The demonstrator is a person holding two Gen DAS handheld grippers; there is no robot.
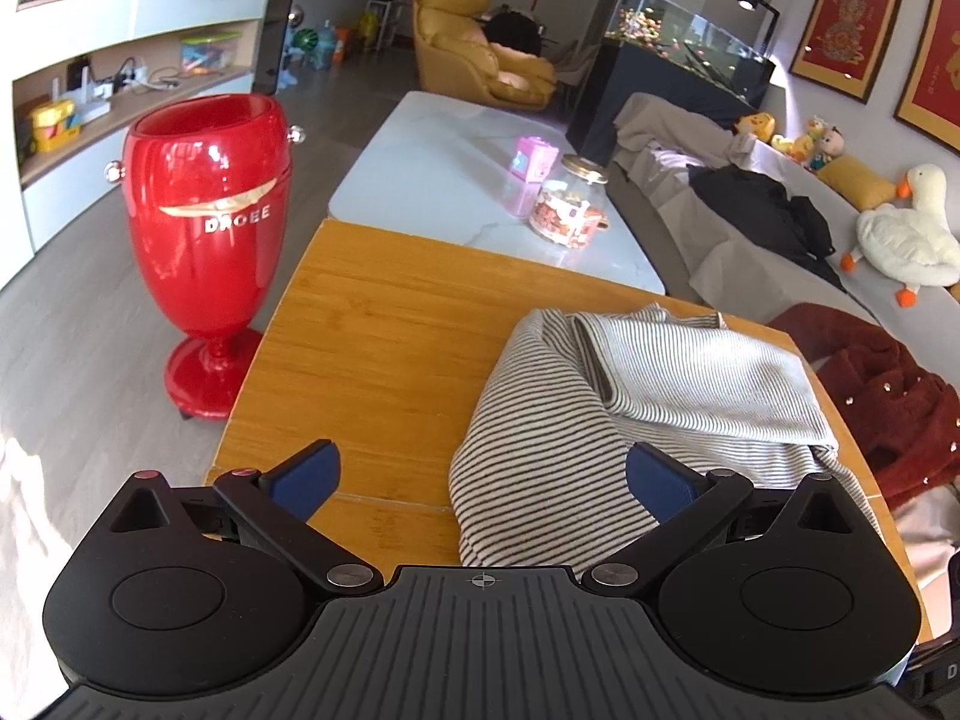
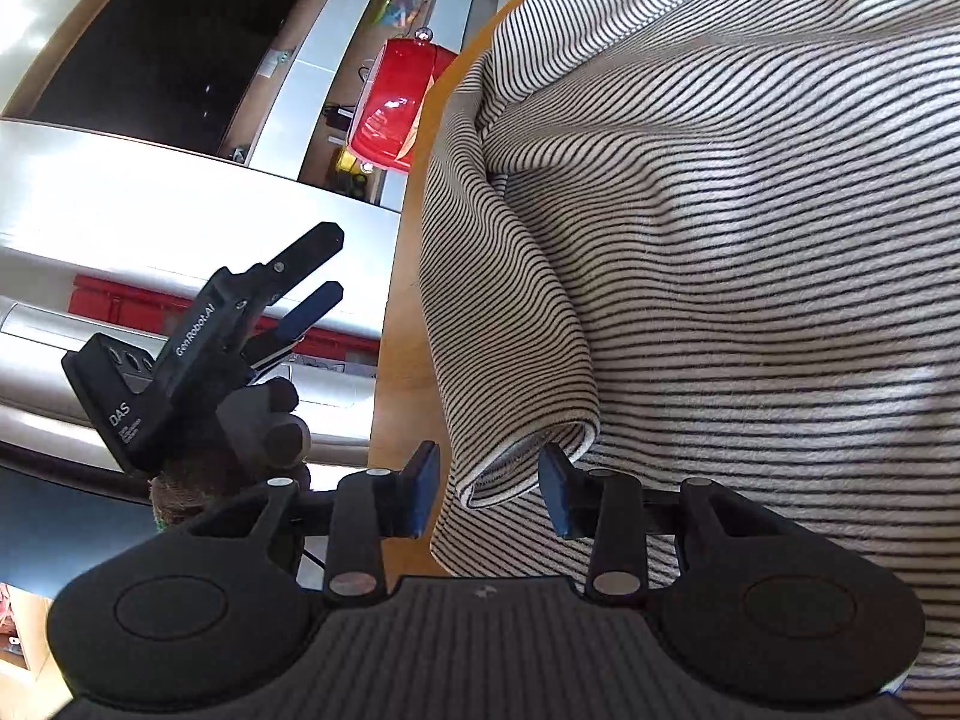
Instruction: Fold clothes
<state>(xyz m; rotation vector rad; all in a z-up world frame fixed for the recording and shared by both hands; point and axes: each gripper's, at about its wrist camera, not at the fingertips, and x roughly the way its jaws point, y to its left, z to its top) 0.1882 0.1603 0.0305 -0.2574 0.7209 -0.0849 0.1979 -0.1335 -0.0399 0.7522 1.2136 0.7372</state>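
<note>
A cream garment with thin black stripes (image 1: 600,420) lies bunched on the right half of the wooden table (image 1: 372,348). My left gripper (image 1: 480,477) hovers over the garment's near left edge with its jaws wide open. Its right pad (image 1: 657,480) is over the cloth and its left pad is over bare wood. In the right wrist view the striped garment (image 2: 720,240) fills the frame. A rolled fold (image 2: 522,468) sits between the blue pads of my right gripper (image 2: 489,495) and keeps its round shape. The left gripper (image 2: 327,273) shows there too, open, in a gloved hand (image 2: 264,420).
A tall red goblet-shaped vase (image 1: 207,228) stands on the floor at the table's left edge. Beyond the wood is a white marble table (image 1: 420,138) with a glass jar (image 1: 570,204) and a pink box (image 1: 534,159). A red fuzzy garment (image 1: 888,396) lies at the right.
</note>
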